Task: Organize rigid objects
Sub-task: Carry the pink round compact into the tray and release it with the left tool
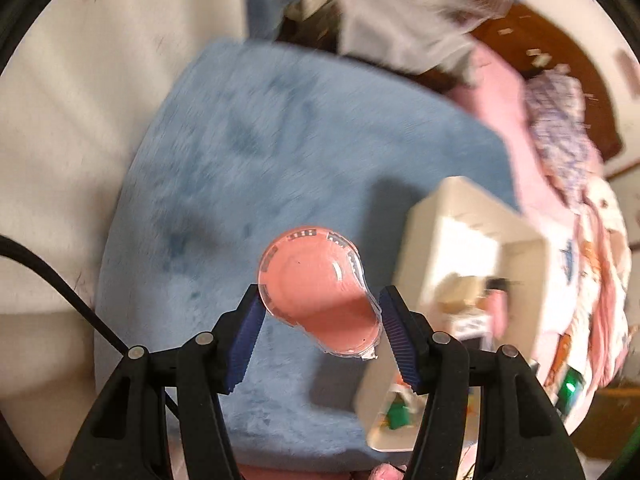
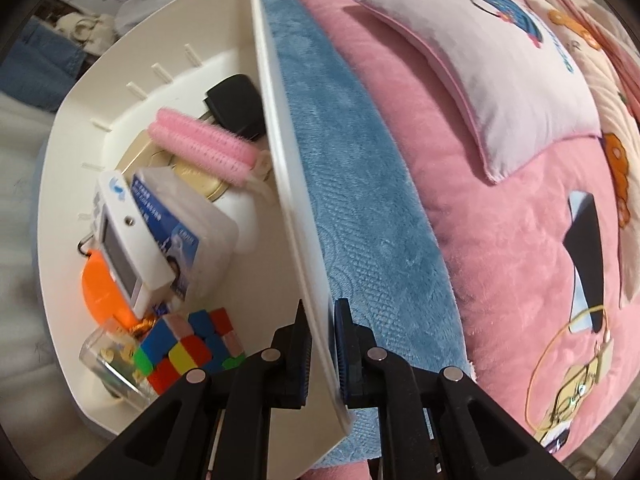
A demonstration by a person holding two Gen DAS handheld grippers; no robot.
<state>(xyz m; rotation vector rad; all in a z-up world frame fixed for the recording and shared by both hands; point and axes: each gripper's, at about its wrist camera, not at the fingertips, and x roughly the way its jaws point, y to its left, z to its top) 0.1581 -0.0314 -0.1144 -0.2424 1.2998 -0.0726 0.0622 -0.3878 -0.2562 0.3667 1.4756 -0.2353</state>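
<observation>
**Mia:** Pink fluffy blanket (image 2: pixel 520 240) covers most of the bed. A blue fuzzy mat (image 1: pixel 280 140) lies on top of it, soft and a bit bumpy.

**Ben:** And the white bin (image 2: pixel 280 160)? It looks like smooth hard plastic.

**Mia:** Yes. It sits on the blue mat. The right tongs (image 2: pixel 320 344) are nearly closed, pinching its thin wall, one finger inside the bin and one outside.

**Ben:** What is beside it?

**Mia:** A pale pink pillow (image 2: pixel 500 80), square and puffy, rests on the blanket well away from the bin.

**Ben:** What is inside the bin?

**Mia:** A white box with blue print (image 2: pixel 188 216), a white gadget with a grey screen (image 2: pixel 124 240), a round orange thing (image 2: pixel 100 292) partly hidden under it, a fuzzy pink roller (image 2: pixel 204 148), a black flat thing (image 2: pixel 236 104) and a colour cube (image 2: pixel 188 344) with little squares. They are all crowded together.

**Ben:** And the left tongs (image 1: pixel 320 316)?

**Mia:** They are about half open and hold a clear plastic pack with a pink card (image 1: pixel 320 292) in it, round at one end. It hangs above the blue mat, just beside the bin. That view is blurry.
</observation>
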